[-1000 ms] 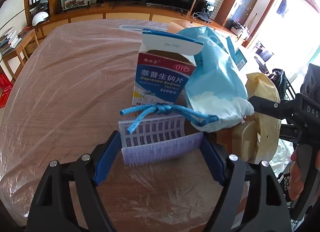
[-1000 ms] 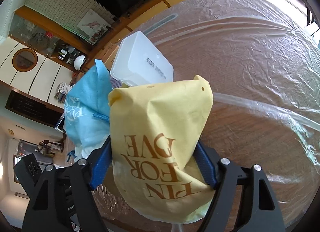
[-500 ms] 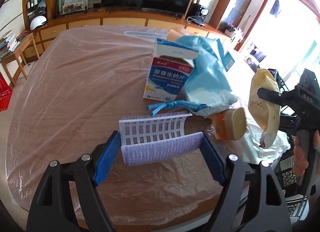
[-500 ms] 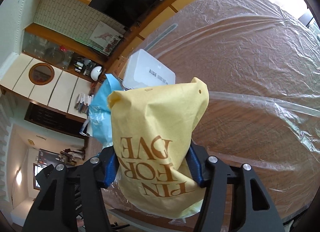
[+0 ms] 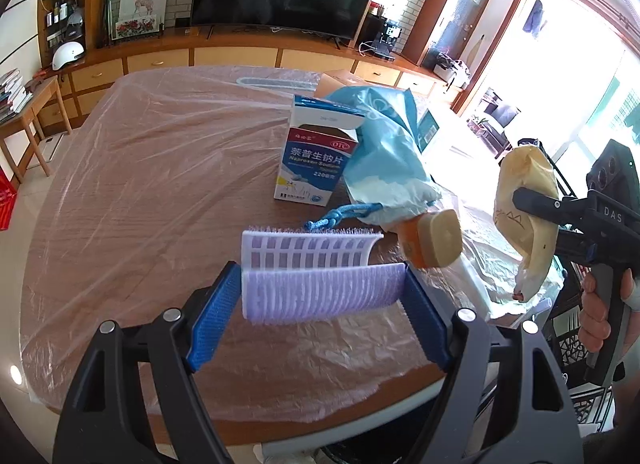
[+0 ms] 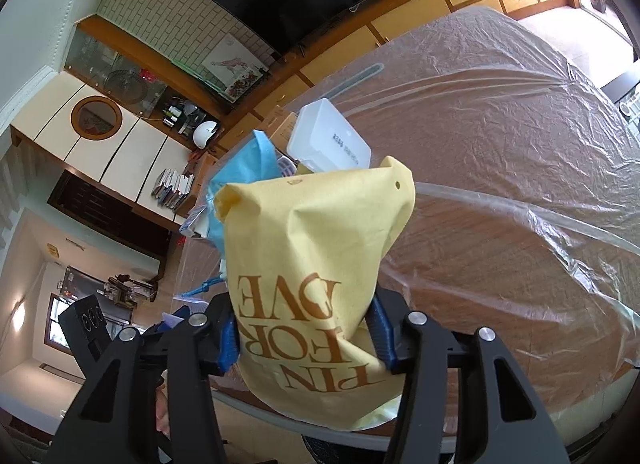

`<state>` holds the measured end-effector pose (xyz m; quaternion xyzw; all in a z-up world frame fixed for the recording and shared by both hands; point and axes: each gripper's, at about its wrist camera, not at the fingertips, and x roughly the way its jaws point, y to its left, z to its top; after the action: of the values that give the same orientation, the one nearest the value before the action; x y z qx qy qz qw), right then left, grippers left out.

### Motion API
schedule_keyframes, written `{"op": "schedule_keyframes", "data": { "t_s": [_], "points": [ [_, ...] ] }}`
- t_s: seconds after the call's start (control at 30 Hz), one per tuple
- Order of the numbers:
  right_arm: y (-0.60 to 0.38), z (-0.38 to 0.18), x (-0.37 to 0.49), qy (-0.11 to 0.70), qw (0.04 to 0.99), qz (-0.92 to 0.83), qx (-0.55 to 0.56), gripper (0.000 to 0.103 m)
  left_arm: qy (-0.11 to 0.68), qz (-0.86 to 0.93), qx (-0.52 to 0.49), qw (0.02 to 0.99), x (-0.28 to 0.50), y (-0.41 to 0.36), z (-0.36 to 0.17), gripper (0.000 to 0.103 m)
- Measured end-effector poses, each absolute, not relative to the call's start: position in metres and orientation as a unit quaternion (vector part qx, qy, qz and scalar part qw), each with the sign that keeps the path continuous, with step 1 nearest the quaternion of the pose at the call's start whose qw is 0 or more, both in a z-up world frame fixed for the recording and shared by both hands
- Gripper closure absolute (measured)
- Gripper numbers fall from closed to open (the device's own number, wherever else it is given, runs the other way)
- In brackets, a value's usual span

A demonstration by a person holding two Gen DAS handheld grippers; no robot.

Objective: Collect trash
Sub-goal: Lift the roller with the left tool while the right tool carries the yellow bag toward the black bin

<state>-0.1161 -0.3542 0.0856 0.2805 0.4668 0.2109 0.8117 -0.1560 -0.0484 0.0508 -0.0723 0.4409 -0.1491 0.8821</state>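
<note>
While your left tool (image 5: pixel 322 298) pinches the purple hair roller (image 5: pixel 320 296) by its ends between the blue pads, the roller hangs above the near edge of the bench (image 5: pixel 120 192), with its white slotted half standing up behind the bristled half. Your right tool (image 6: pixel 306 330) has the yellow bag (image 6: pixel 312 264) between its pads, which press into the bag's sides, and its jaws are closing on it; the bag's brown lettering reads upside down in the right wrist view. From the left wrist view that same bag (image 5: pixel 528 216) hangs off the bench's right edge, held in the tool by your hand (image 5: pixel 600 320). On the bench, under a clear plastic sheet cover (image 5: pixel 160 144), stand a medicine box (image 5: pixel 316 160) with its flap open, a blue drawstring bag (image 5: pixel 384 160) leaning against it, and an orange bottle (image 5: pixel 432 240) lying just in front of the bag's mouth. A white plastic case (image 6: pixel 332 140) rests beyond the yellow bag.
</note>
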Motion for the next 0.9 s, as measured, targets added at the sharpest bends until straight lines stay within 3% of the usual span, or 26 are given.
{"op": "schedule_keyframes", "data": {
  "t_s": [0.9],
  "points": [
    [-0.347, 0.097, -0.194, 0.485, 0.788, 0.287, 0.249, 0.054, 0.428, -0.208, -0.042, 0.878, -0.239, -0.080, 0.071, 0.024]
  ]
}}
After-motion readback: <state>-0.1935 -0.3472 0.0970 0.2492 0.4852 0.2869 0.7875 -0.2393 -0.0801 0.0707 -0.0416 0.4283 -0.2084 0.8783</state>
